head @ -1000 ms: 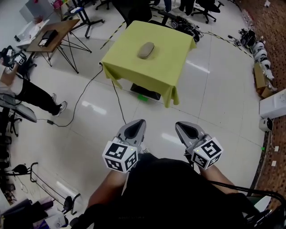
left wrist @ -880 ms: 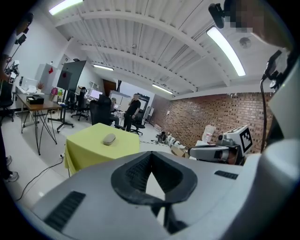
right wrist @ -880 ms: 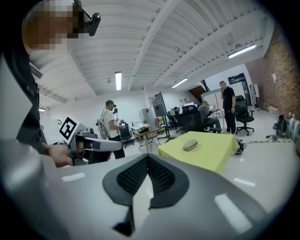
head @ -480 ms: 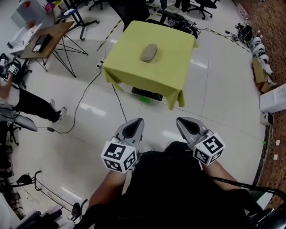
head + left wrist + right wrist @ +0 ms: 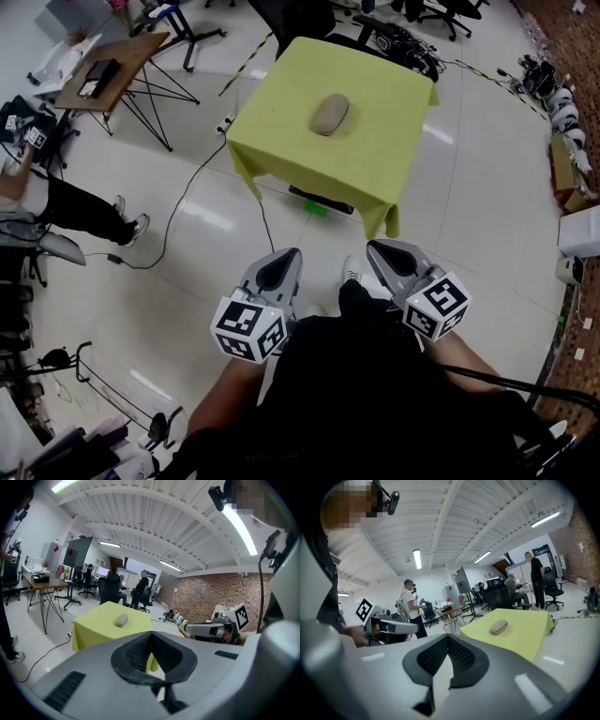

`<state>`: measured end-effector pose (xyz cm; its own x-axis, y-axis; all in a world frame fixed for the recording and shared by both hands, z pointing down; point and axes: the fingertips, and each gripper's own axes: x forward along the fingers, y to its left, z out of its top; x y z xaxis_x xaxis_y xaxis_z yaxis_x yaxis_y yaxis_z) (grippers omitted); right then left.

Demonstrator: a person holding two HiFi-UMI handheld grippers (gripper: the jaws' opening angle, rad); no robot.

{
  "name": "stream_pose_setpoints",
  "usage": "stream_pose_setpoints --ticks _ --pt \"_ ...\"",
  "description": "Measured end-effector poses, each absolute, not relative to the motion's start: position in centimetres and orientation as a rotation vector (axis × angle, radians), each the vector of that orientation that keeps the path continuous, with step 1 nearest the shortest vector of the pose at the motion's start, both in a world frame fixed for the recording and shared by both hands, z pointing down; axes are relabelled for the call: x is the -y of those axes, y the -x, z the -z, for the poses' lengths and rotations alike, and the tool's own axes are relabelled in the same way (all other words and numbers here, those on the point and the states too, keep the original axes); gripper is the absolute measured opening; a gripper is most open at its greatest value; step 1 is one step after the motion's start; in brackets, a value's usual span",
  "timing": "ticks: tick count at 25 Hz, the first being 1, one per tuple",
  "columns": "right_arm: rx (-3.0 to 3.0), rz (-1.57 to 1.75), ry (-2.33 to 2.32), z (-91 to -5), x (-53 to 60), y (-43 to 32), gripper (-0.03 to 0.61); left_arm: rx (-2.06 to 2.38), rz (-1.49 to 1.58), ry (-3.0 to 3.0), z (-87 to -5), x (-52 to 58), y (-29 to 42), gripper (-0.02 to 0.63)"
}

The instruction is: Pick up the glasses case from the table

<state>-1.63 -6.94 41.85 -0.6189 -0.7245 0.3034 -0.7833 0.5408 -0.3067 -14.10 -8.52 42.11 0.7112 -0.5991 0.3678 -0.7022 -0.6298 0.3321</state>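
grey moulded plastic forms the left tool (image 5: 291, 254) and the right tool (image 5: 377, 247), each held low in front of the person's dark clothing and each carrying a white cube (image 5: 248, 328) printed with black square markers; seen from its own camera, the left tool (image 5: 151, 633) has its black ribbed pads brought together at the tip with nothing between them; the right tool (image 5: 448, 637) likewise stands closed and empty, its dotted black pads meeting in a point; both tools are well apart from the tabletop; just ahead of them a white shoe (image 5: 352, 274) rests on the floor (image 5: 469, 225), which is glossy pale tile with streaks of reflected light; a thin black cable (image 5: 178, 202) trails across it toward the tabletop (image 5: 375, 164); that tabletop is square and draped in a smooth yellow-green cloth (image 5: 272, 150) whose corners hang down in points; the glasses case (image 5: 329, 114) lies on it near the middle, a rounded, elongated, matte grey-beige shell lying flat; it shows too from the left tool (image 5: 121, 619) and the right tool (image 5: 498, 627); to the left, farther off, stands a brown wooden desk (image 5: 127, 66) on thin black crossed legs; a person in dark trousers (image 5: 80, 211) is at the left edge; black office chairs (image 5: 300, 14) stand behind the tabletop; a red brick wall (image 5: 201, 595) closes the room beyond.
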Motion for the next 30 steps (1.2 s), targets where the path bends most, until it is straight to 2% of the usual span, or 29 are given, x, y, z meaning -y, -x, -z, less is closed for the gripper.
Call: stream_pose_setpoints --ticks 14,30 --pt "2.72 -0.633 -1.218 -42.1 20.6 -5.6 0.003 1.076 -0.34 -2.467 -41.5 22.0 5.3 0.005" --pt "2.724 -0.749 -1.151 -44.8 26.9 -7.7 0.003 1.126 -0.422 -2.398 -43.2 28.5 3.5 0.005"
